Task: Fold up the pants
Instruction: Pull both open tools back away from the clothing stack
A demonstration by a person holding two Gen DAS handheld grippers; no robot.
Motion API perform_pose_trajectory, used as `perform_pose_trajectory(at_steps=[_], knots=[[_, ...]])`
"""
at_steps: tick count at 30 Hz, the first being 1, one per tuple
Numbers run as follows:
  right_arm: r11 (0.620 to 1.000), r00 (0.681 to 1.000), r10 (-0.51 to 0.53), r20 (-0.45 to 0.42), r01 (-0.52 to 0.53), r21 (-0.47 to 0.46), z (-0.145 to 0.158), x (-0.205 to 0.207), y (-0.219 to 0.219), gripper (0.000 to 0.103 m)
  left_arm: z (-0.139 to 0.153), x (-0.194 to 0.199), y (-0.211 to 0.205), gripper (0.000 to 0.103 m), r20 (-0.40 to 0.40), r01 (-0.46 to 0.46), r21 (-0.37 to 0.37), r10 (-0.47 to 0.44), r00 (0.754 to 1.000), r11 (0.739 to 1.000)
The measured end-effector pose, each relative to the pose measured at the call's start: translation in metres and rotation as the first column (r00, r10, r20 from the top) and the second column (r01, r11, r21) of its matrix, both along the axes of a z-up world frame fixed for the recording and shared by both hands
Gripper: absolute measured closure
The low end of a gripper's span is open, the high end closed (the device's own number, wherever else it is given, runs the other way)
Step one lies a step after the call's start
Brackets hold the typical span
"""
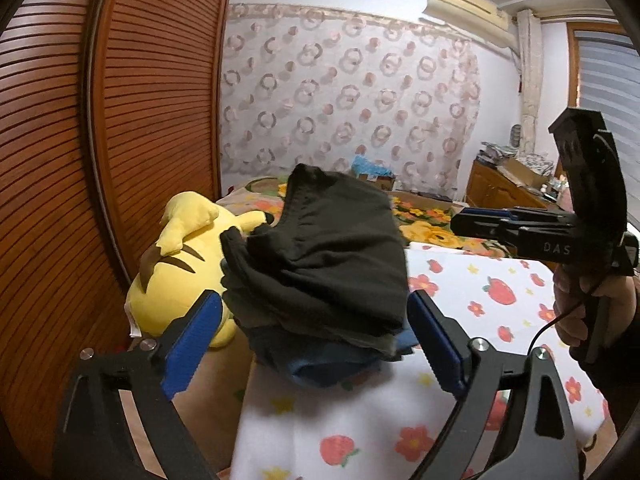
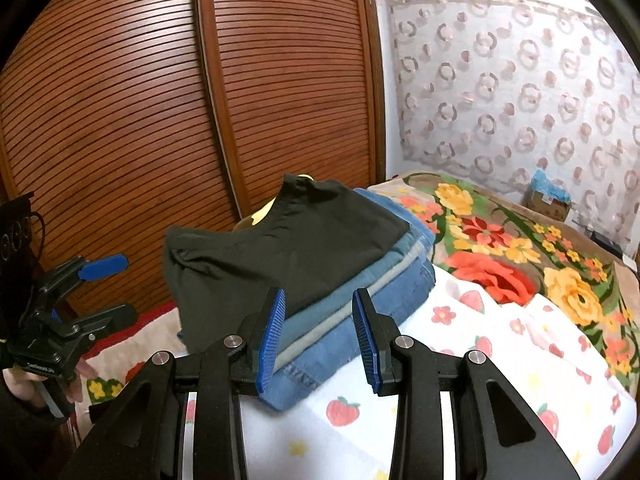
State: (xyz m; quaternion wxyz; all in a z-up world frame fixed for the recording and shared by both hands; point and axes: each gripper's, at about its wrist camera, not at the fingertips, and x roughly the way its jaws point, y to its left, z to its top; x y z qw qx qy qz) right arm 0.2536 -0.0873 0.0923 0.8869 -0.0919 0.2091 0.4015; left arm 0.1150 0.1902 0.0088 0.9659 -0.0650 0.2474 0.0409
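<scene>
Folded dark pants (image 1: 320, 256) lie on top of a stack of folded garments, blue jeans (image 2: 360, 312) among them, on the white strawberry-print sheet (image 1: 480, 312). The pants also show in the right wrist view (image 2: 280, 248), a little rumpled at the left corner. My left gripper (image 1: 314, 344) is open, its blue pads either side of the stack's near end, holding nothing. My right gripper (image 2: 320, 336) is open and empty just in front of the stack's edge. It shows at the right of the left wrist view (image 1: 480, 224).
A yellow plush toy (image 1: 180, 272) lies left of the stack against the brown slatted wardrobe doors (image 2: 160, 120). A flowered blanket (image 2: 520, 248) covers the far bed. A cardboard box (image 2: 548, 200) stands by the curtain. A wooden dresser (image 1: 508, 192) stands at the right.
</scene>
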Motion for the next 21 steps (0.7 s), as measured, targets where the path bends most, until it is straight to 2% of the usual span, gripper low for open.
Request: perform_pose_trajectory(at_steps=[13, 16, 21], knots=[[0.998, 0.998, -0.049, 0.033, 0.047, 0.037, 0.001, -0.065, -0.030, 0.067, 0.014, -0.035, -0.022, 0.000, 0.026, 0.027, 0.031, -0.028, 0.999, 0.999], [0.997, 0.997, -0.065, 0.041, 0.063, 0.042, 0.002, -0.081, -0.035, 0.054, 0.016, -0.041, -0.028, 0.000, 0.037, 0.031, 0.030, -0.032, 0.999, 0.999], [0.993, 0.992, -0.108, 0.060, 0.105, 0.056, 0.001, -0.106, -0.048, 0.040, 0.020, -0.049, -0.045, 0.000, 0.046, 0.041, 0.059, -0.044, 0.998, 0.997]])
